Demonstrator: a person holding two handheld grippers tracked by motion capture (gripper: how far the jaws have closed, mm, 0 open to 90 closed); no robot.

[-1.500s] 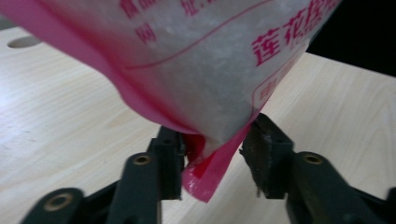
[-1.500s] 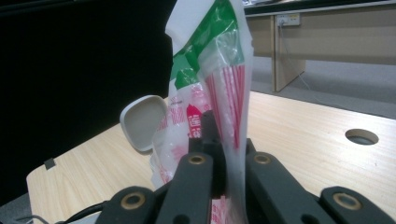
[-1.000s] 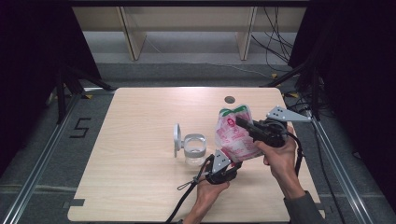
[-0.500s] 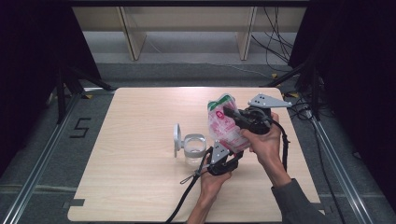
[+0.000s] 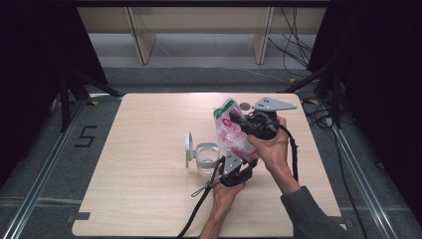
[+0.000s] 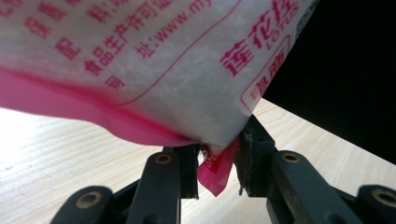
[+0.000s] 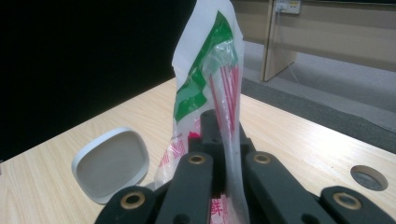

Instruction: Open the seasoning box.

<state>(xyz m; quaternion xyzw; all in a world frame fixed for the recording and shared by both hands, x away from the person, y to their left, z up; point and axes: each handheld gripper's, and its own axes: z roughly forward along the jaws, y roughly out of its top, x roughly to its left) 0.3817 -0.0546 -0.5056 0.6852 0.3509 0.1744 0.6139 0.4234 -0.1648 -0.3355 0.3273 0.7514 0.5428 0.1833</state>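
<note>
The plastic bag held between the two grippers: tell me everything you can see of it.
The plastic bag is a white, partly clear pouch with pink print, pink Chinese lettering and a green band near its top. It hangs tilted above the table, beside the open jar. The right gripper clamps its upper part; the left gripper pinches a pink bottom corner.

The high view hangs above my side of the pale wooden table [image 5: 149, 199] and looks forward and down, taking in the whole top from afar. The left gripper view rides my left gripper [image 6: 215, 154], very close under the white plastic bag with pink print [image 6: 154, 70]. The right gripper view looks along my right gripper [image 7: 223, 135] across the table. All three share that bag and tabletop.
</note>
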